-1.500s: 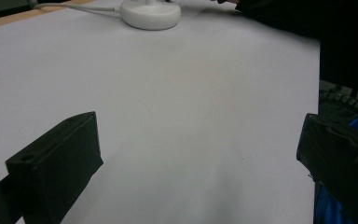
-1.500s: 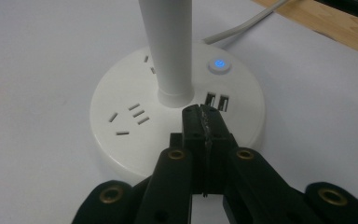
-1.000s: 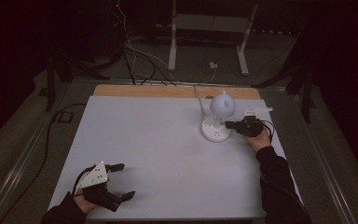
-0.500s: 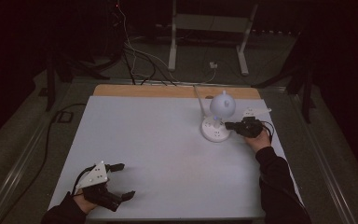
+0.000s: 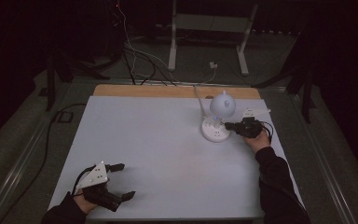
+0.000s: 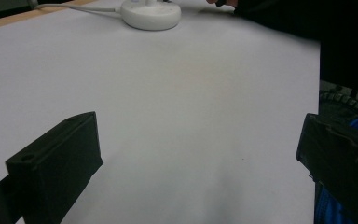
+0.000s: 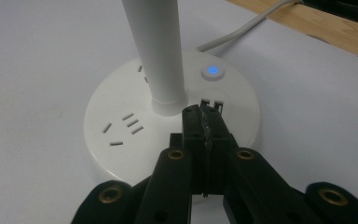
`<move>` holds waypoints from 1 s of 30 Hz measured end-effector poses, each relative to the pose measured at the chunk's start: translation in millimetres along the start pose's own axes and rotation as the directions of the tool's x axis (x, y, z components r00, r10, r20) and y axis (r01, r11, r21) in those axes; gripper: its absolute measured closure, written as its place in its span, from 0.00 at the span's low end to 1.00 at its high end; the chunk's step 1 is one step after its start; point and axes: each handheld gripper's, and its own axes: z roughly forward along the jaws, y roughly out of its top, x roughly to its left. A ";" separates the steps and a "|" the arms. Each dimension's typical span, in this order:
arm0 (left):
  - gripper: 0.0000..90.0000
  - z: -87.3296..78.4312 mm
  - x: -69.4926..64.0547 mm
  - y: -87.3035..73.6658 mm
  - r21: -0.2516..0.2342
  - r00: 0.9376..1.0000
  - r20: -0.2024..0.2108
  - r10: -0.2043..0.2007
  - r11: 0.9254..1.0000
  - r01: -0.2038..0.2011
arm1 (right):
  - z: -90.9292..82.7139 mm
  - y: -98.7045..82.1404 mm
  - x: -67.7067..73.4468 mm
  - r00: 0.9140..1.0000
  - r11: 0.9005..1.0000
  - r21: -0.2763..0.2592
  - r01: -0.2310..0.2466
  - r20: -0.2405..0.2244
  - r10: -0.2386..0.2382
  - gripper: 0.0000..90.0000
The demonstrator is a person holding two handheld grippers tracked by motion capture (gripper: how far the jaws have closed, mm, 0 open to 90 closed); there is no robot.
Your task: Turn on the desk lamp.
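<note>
A white desk lamp stands at the table's right, with a round head (image 5: 223, 105) on a white stem (image 7: 158, 51). Its round base (image 5: 213, 132) carries sockets, USB ports and a lit blue button (image 7: 213, 71). My right gripper (image 5: 227, 125) is shut with nothing between its jaws. Its tips (image 7: 204, 112) rest over the base beside the stem, right at the USB ports. My left gripper (image 5: 126, 179) lies near the table's front left corner, open wide and holding nothing, its jaws apart over bare table (image 6: 198, 154). The lamp base (image 6: 151, 11) is far off in the left gripper view.
The white table top (image 5: 158, 140) has a wooden strip (image 5: 168, 91) along its far edge. The lamp's white cable (image 7: 242, 28) runs off over that edge. Beyond the table are floor cables (image 5: 135, 60) and a metal stand (image 5: 205, 28).
</note>
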 end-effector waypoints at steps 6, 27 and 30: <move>0.00 0.0 0.0 0.0 -0.001 1.000 0.000 -0.001 1.000 0.001 | -0.6 -2.0 -0.6 1.000 1.000 -0.010 -0.007 -0.005 0.007 1.00; 0.00 0.0 -0.4 0.0 0.000 1.000 0.003 0.002 1.000 -0.002 | 0.0 -4.4 1.4 1.000 1.000 -0.027 -0.007 0.016 0.007 1.00; 0.00 -0.3 -0.2 0.0 -0.002 1.000 0.002 0.001 1.000 -0.001 | -0.3 -2.3 0.8 1.000 0.999 -0.023 -0.029 0.002 0.029 1.00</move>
